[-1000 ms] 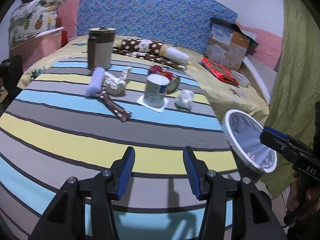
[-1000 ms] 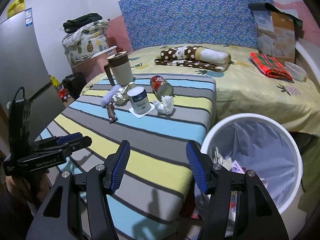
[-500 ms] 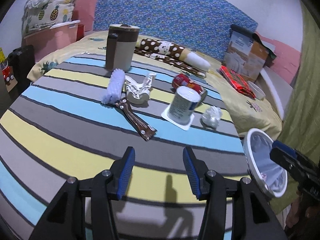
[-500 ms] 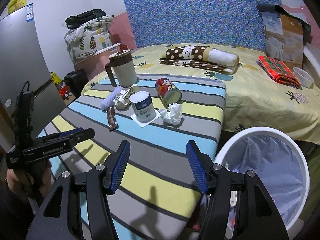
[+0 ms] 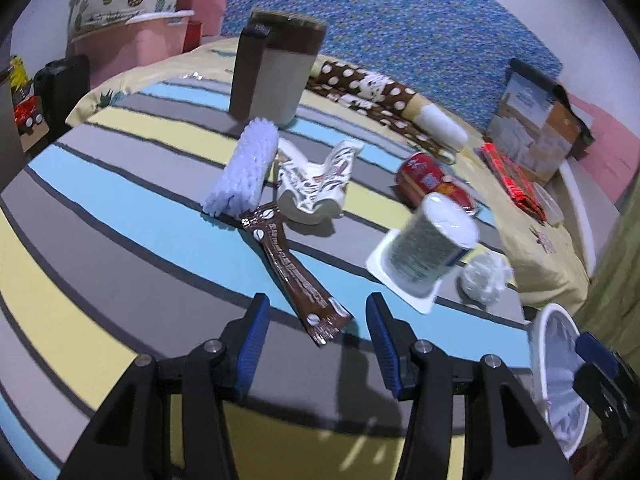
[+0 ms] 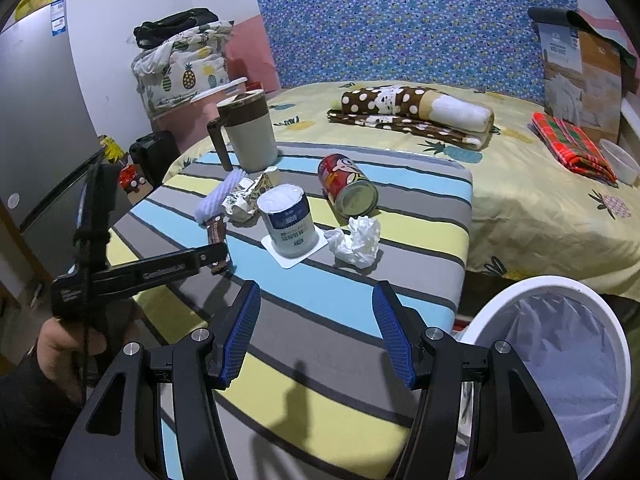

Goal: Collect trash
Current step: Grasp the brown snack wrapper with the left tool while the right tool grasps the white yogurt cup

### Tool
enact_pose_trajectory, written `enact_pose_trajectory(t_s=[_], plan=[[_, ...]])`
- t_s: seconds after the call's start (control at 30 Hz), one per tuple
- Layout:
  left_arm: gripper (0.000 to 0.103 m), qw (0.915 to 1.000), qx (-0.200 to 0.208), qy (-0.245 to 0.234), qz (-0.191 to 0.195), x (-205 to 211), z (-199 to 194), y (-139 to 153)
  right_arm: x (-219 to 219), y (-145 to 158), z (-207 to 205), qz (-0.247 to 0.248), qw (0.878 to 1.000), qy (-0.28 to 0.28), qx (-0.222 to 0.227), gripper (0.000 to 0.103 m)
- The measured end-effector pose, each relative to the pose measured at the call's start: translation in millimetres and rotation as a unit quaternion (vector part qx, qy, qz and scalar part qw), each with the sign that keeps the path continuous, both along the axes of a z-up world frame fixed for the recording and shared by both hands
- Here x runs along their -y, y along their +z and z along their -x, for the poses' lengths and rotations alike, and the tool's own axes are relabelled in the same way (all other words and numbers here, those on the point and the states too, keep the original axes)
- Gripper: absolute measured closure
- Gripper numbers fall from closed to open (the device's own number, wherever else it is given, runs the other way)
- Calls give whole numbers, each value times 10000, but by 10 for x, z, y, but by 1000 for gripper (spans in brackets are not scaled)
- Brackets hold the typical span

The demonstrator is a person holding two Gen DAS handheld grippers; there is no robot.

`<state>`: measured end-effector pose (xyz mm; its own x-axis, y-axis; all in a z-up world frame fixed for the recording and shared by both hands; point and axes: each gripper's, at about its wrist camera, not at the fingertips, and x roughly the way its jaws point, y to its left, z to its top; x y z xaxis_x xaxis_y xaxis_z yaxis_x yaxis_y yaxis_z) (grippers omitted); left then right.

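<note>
I am looking across a bed [image 6: 520, 208] with a yellow pineapple sheet; in front of it stands my striped surface [image 6: 360, 280] in grey, blue and yellow bands. At the surface's right corner sits a white bin [image 6: 560, 344] with a pale liner, below the level of the top.

On the far part of the surface stands a lidded mug [image 6: 248, 136] with a brown handle. The trash lies clustered just in front of it: a red can [image 6: 346, 184] on its side, an upside-down white cup [image 6: 286, 220] resting on its peeled lid, a lilac ridged roll [image 5: 244, 168], a crumpled printed paper cup [image 5: 316, 184], a white tissue ball [image 6: 356, 240] just right of the white cup, and a long brown wrapper [image 5: 292, 268] (coffee beans printed on it).

My left hand-held gripper [image 5: 316, 340] hangs spread just above the surface, the near end of the wrapper lying between its blue pads [image 5: 252, 344], untouched. My right hand-held gripper [image 6: 316, 332] is also spread, holding nothing, over the surface's near edge beside the bin.
</note>
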<state>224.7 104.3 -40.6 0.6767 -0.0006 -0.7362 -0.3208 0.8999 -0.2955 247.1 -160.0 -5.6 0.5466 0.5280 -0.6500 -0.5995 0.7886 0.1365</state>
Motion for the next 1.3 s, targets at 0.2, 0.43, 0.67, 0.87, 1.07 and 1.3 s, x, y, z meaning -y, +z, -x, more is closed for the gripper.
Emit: enact_pose_trajectory(t_s=[0.2,0.43,0.67,0.87,1.07,1.3], plan=[[65,9989,-106,-58,-460,59,-33,-31,-86,-7,-81,71,10000,35,-32,43],[97,9986,-118,-259,-440,-59,67,-21,-321,39,-139,182,9994,274,134,43],[98,9974,214,-555,-405,-95,174,65,-599,-30,-313,412,9979,470,178,39],[98,9981,285,-553,-10,-273,218,36,-824,-110,-449,598,9959,647,190,38],[83,9985,353,-370,178,-435,261,24,-998,-200,-550,769,9949,626,202,38],[69,9981,412,-148,440,-592,279,-2,-984,-226,-614,392,9972,581,-273,49]])
